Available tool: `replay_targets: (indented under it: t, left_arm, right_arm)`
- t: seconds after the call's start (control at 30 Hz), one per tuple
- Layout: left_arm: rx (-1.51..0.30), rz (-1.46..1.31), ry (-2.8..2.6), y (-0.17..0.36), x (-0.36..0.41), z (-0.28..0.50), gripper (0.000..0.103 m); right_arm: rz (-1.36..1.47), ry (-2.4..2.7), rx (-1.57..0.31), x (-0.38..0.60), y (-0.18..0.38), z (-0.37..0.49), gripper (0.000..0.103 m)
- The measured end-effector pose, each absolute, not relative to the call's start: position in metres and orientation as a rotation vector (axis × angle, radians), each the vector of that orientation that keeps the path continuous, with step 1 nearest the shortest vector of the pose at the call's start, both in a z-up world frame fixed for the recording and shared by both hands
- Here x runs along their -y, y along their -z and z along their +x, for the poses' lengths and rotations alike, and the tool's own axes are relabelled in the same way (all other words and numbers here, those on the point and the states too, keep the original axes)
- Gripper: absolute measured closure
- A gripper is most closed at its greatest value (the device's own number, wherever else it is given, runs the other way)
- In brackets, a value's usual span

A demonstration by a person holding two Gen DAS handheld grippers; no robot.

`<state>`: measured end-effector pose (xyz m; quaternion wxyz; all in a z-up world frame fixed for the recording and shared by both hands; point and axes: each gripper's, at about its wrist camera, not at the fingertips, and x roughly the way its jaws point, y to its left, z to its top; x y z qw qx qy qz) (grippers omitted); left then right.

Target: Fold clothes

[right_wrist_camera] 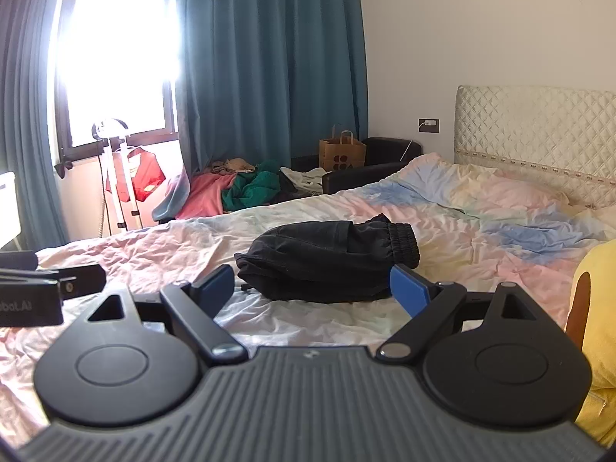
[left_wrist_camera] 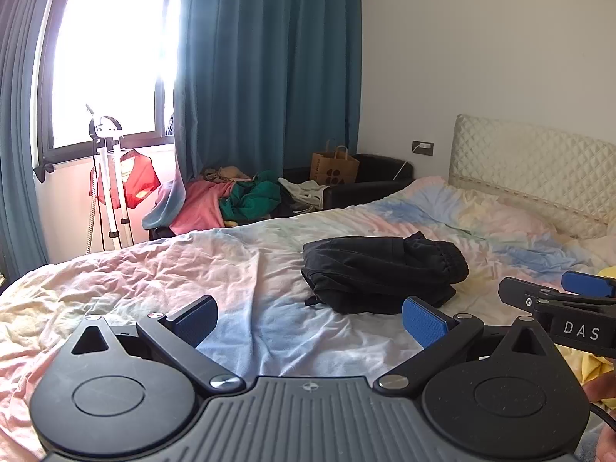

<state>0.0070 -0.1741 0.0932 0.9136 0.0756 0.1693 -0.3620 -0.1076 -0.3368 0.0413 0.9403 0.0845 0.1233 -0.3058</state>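
A black garment with an elastic waistband (left_wrist_camera: pixel 379 271) lies folded into a compact bundle on the pastel bedsheet (left_wrist_camera: pixel 192 269). It also shows in the right wrist view (right_wrist_camera: pixel 327 261). My left gripper (left_wrist_camera: pixel 310 321) is open and empty, hovering over the sheet just short and left of the bundle. My right gripper (right_wrist_camera: pixel 313 292) is open and empty, its fingers standing wide just in front of the bundle. The right gripper's tip shows at the right edge of the left wrist view (left_wrist_camera: pixel 558 296). The left gripper's tip shows at the left edge of the right wrist view (right_wrist_camera: pixel 57 281).
A pile of pink, green and white clothes (left_wrist_camera: pixel 238 196) lies beyond the bed's far edge, beside a paper bag (left_wrist_camera: pixel 334 165) and a dark chair (left_wrist_camera: pixel 369 181). A quilted headboard (left_wrist_camera: pixel 539 161) stands at right. Yellow fabric (right_wrist_camera: pixel 593 327) is near right. A stand (left_wrist_camera: pixel 111 192) is by the window.
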Motion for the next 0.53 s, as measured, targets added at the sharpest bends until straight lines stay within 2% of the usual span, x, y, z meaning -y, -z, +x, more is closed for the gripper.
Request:
replay_targets:
  t: [0.53]
  left_arm:
    - [-0.369,0.154,0.769,-0.087,0.1753,0.0097,0.0]
  right_arm:
    - [0.168,0.641,-0.267,0.3387,-0.0364,-0.1061,0.014]
